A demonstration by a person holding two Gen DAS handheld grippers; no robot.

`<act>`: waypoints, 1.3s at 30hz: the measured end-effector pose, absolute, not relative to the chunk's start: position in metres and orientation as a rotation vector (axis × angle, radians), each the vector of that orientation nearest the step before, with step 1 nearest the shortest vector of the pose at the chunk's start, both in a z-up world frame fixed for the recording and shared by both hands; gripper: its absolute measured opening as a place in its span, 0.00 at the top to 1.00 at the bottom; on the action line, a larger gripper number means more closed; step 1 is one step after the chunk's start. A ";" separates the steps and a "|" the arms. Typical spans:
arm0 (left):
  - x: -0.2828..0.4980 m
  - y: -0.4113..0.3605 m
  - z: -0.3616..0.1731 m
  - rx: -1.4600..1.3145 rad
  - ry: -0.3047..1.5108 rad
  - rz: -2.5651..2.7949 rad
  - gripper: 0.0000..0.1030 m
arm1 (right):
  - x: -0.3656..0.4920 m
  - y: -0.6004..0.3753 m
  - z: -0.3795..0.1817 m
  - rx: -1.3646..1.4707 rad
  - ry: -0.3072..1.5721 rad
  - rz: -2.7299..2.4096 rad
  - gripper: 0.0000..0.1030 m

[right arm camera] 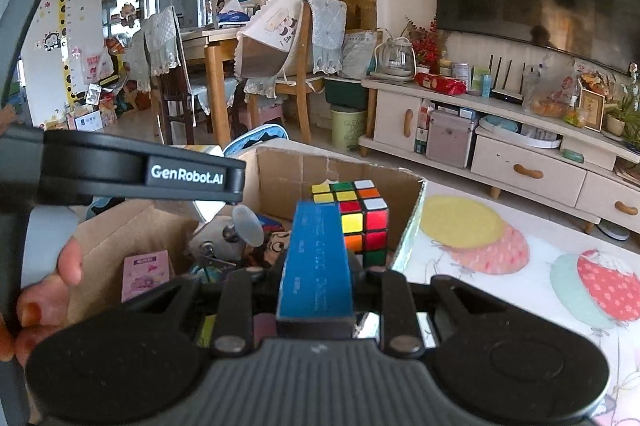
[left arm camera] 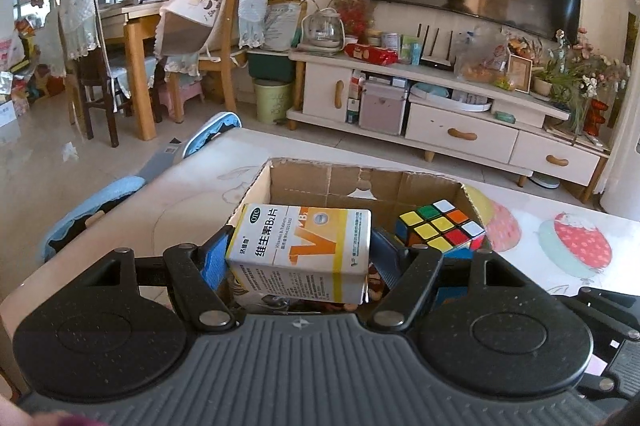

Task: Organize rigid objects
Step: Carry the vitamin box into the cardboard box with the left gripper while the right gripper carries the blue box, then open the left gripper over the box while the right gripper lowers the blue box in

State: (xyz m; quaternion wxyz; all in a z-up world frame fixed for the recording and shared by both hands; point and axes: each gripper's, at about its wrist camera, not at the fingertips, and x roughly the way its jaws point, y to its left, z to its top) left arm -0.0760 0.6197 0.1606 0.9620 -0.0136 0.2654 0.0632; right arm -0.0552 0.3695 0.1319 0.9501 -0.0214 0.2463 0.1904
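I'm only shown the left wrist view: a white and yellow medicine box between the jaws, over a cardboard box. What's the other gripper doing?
Observer: The right gripper is shut on nothing, pointing into the cardboard box.
Operator: What's in there below my medicine box, besides the cube?
Observer: A small pink packet lies by the box's left wall.
Operator: Who carries all this?
Observer: A hand, fingers curled round a dark handle at the left edge.
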 end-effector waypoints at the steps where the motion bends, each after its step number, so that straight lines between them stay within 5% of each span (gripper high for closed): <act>1: -0.076 0.620 0.161 -0.026 0.537 0.132 0.15 | -0.055 0.370 0.131 -0.046 0.502 0.386 0.77; 3: -0.076 0.618 0.162 -0.016 0.538 0.135 0.04 | -0.053 0.373 0.129 -0.055 0.512 0.397 0.76; 5: -0.079 0.615 0.163 -0.004 0.536 0.133 0.01 | -0.053 0.375 0.128 -0.062 0.518 0.402 0.52; 8: -0.080 0.615 0.164 -0.005 0.540 0.132 0.00 | -0.060 0.375 0.127 -0.086 0.501 0.408 0.33; 39: -0.129 0.598 0.169 -0.017 0.517 0.107 0.00 | -0.125 0.329 0.149 -0.050 0.443 0.183 0.12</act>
